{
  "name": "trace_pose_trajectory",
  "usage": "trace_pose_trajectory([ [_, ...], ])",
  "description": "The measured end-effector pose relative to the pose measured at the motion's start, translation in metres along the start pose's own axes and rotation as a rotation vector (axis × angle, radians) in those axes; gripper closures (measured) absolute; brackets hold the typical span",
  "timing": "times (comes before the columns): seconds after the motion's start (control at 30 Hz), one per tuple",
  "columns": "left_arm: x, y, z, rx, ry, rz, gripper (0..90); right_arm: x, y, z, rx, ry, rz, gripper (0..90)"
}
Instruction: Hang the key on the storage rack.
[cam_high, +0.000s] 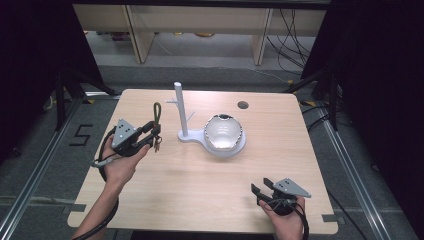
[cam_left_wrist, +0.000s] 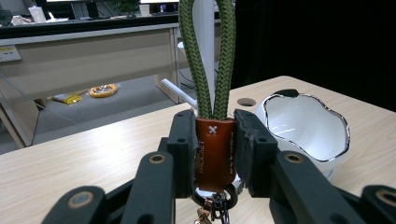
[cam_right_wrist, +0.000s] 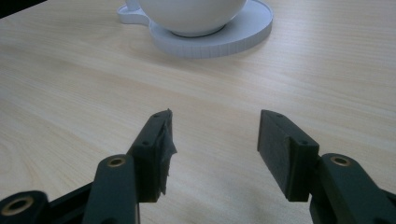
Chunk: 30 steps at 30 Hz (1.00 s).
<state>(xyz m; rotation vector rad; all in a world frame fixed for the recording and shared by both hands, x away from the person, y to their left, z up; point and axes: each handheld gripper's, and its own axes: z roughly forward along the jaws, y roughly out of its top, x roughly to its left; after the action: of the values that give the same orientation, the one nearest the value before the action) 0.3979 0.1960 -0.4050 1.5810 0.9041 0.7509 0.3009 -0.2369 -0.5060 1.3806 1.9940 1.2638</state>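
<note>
My left gripper (cam_high: 155, 133) is shut on a keychain (cam_left_wrist: 214, 154), its pads pressing the brown leather tab. The green braided cord loop (cam_left_wrist: 208, 56) stands upright above the jaws, and metal rings hang below. In the high view the keychain (cam_high: 157, 120) is held above the table's left side, left of the white post stand (cam_high: 180, 107). A white bowl (cam_high: 223, 132) with a silver rim rests on the stand's round base (cam_high: 239, 148). My right gripper (cam_high: 259, 191) rests at the front right of the table, open, with nothing between its fingers (cam_right_wrist: 159, 154).
The wooden table (cam_high: 200, 185) has a round hole (cam_high: 243, 105) near its far right edge. Dark curtains flank both sides. Desks and cables sit on the floor beyond the table.
</note>
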Motion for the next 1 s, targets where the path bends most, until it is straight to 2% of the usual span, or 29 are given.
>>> trace_pose_trajectory([
  [0.17,0.000,0.001,0.002,0.002,0.001,0.005,69.0,-0.001,0.000,0.001,-0.006,-0.003,-0.012,46.3],
  [0.33,0.000,0.002,0.005,0.001,0.003,0.002,69.0,0.000,0.000,0.000,-0.001,0.002,0.000,46.2],
  [0.37,0.000,0.003,0.005,-0.001,0.003,0.003,69.0,-0.003,0.000,0.001,-0.017,-0.006,-0.043,46.2],
  [0.4,0.000,0.003,0.006,-0.002,0.003,0.003,69.0,-0.003,0.000,0.001,-0.017,-0.006,-0.044,46.2],
  [0.43,0.000,0.003,0.006,0.001,0.003,0.004,69.0,0.001,0.000,0.000,0.000,0.002,0.003,46.2],
  [0.73,0.000,0.006,0.012,0.005,0.005,0.003,69.0,0.000,0.000,0.001,-0.007,0.000,-0.011,46.2],
  [0.77,0.000,0.006,0.013,0.005,0.005,0.001,69.0,0.001,0.001,0.000,-0.003,0.007,0.007,46.2],
  [0.83,0.000,0.006,0.014,0.006,0.004,0.002,69.0,0.001,0.001,0.000,-0.004,0.007,0.008,46.2],
  [1.0,0.000,0.007,0.018,0.011,0.003,0.000,68.9,-0.001,0.000,0.000,-0.004,0.000,-0.008,46.2],
])
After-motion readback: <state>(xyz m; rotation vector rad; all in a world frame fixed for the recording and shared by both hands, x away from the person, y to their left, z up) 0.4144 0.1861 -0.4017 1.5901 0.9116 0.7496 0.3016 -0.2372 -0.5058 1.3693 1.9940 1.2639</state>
